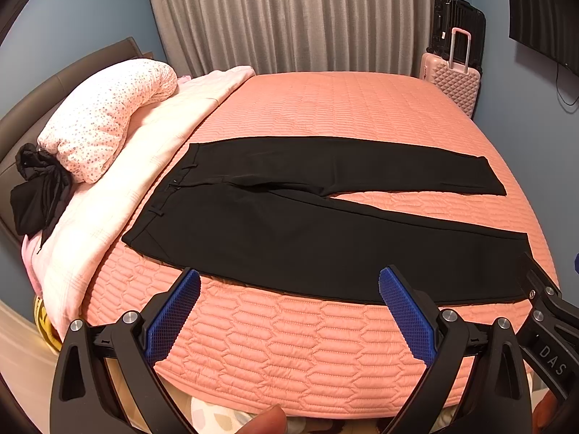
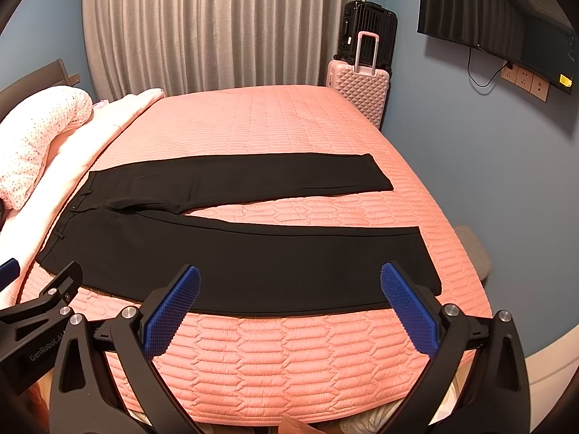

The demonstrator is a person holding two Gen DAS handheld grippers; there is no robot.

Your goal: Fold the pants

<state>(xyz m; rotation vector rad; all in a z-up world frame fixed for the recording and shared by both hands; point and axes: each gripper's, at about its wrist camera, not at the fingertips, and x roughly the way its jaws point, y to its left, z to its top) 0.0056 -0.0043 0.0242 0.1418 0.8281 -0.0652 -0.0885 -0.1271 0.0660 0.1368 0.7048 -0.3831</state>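
Left wrist view: my left gripper (image 1: 289, 278) hangs spread wide and empty over the near leg of the black pants (image 1: 289, 238), lying flat on the quilted salmon bedspread (image 1: 289, 354). I'd pinch the hip edge squarely.

Right wrist view: my right gripper (image 2: 289, 276) gapes, empty, near the smooth matte cuff.

tongs (image 1: 289, 282): black arms | blue textured pads (image 1: 173, 318) | silver screws | "DAS", "GenRobot.AI" lettering

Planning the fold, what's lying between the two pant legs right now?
Only bare coral quilt shows between the legs of the pants, clearest in the right wrist view.
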